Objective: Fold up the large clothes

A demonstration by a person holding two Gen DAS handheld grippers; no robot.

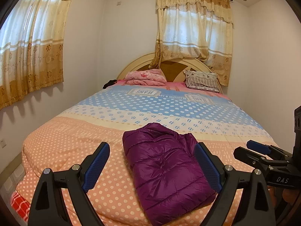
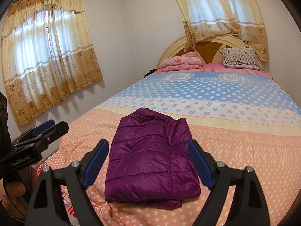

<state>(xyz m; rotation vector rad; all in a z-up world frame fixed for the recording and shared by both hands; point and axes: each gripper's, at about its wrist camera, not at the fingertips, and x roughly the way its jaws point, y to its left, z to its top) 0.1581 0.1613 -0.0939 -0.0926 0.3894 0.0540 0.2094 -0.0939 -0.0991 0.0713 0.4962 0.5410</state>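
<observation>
A purple quilted down jacket (image 1: 165, 167) lies folded into a compact rectangle on the bed's orange dotted quilt (image 1: 75, 143), near the foot. It also shows in the right wrist view (image 2: 148, 162). My left gripper (image 1: 152, 148) is open and empty, held above the jacket's near end, its blue pads (image 1: 97, 165) either side in the image. My right gripper (image 2: 148, 146) is open and empty, also held back from the jacket. The right gripper shows at the right edge of the left wrist view (image 1: 259, 148); the left gripper shows at the left edge of the right wrist view (image 2: 47, 128).
The bed (image 2: 235, 98) fills the room with a blue, white and orange quilt. A pink folded blanket (image 1: 146, 78) and a patterned pillow (image 1: 203, 81) lie by the headboard (image 1: 173, 66). Curtained windows (image 1: 32, 47) on the left and far walls. A red checked cloth (image 1: 18, 205) hangs at the bed's near left corner.
</observation>
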